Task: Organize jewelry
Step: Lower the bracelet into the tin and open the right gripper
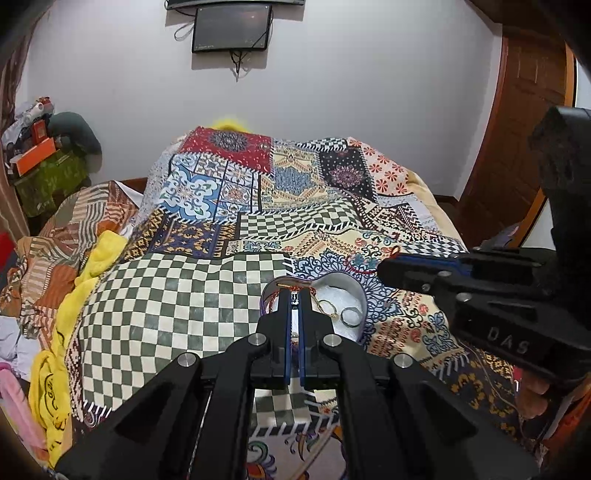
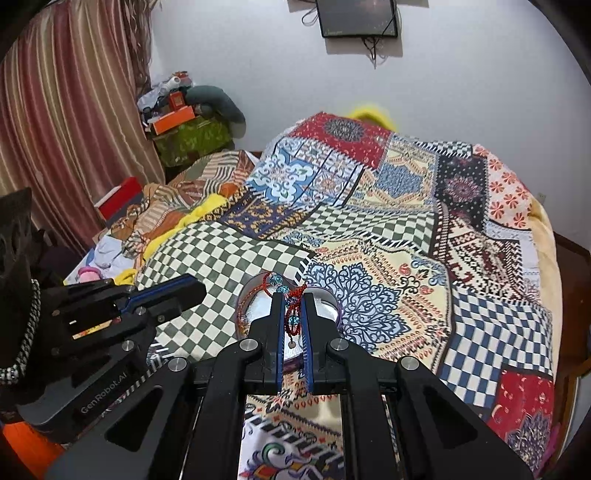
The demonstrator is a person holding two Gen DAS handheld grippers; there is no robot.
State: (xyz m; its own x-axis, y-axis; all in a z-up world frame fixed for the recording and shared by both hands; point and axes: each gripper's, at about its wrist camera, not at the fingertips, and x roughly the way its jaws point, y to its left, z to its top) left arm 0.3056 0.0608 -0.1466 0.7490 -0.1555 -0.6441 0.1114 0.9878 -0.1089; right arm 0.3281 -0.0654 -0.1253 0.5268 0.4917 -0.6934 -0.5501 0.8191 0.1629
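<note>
A heart-shaped jewelry box (image 1: pixel 356 291) with a white lining sits on the patchwork bedspread (image 1: pixel 184 280). In it lie a gold chain (image 1: pixel 327 308) and a silver ring (image 1: pixel 351 316). My left gripper (image 1: pixel 294 295) is shut over the box's left lobe, on a small item I cannot identify. In the right wrist view my right gripper (image 2: pixel 294 301) is shut on a red beaded bracelet (image 2: pixel 291 310) with blue crystal beads, held over the box (image 2: pixel 325 306). The right gripper also shows in the left wrist view (image 1: pixel 384 267), and the left gripper in the right wrist view (image 2: pixel 199 291).
Crumpled striped and yellow cloths (image 1: pixel 88 258) lie at the bed's left side. A red box (image 2: pixel 120 201) and a cluttered stand with an orange box (image 2: pixel 173 120) are by the curtain (image 2: pixel 66 110). A wall screen (image 1: pixel 231 27) hangs ahead; a wooden door (image 1: pixel 517 129) is at right.
</note>
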